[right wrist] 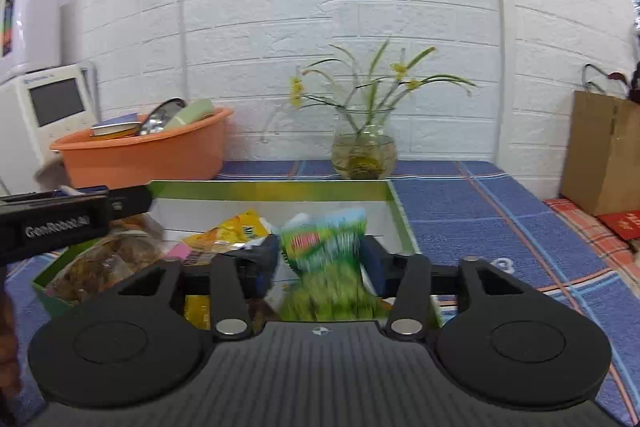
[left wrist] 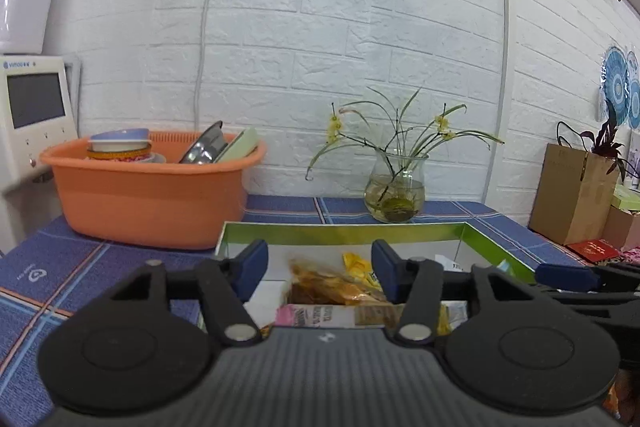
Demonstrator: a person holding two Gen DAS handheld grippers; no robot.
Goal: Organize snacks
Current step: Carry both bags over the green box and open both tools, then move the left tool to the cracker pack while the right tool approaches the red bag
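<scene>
A green-rimmed open box (left wrist: 344,231) on the blue plaid cloth holds several snack packets. My left gripper (left wrist: 320,269) is open above the box, over a clear bag of brown snacks (left wrist: 324,285) and a yellow packet (left wrist: 358,265). My right gripper (right wrist: 320,261) is shut on a green snack bag (right wrist: 328,255), which is blurred, and holds it over the right part of the box (right wrist: 276,189). The yellow packet (right wrist: 232,229) and the brown snack bag (right wrist: 104,263) lie to its left. The left gripper's body (right wrist: 60,223) shows at the left edge of the right wrist view.
An orange basin (left wrist: 152,195) with bowls and plates stands back left. A glass vase with a plant (left wrist: 394,193) stands behind the box. A brown paper bag (left wrist: 576,191) and boxes stand at the right. A white appliance (left wrist: 32,115) is far left.
</scene>
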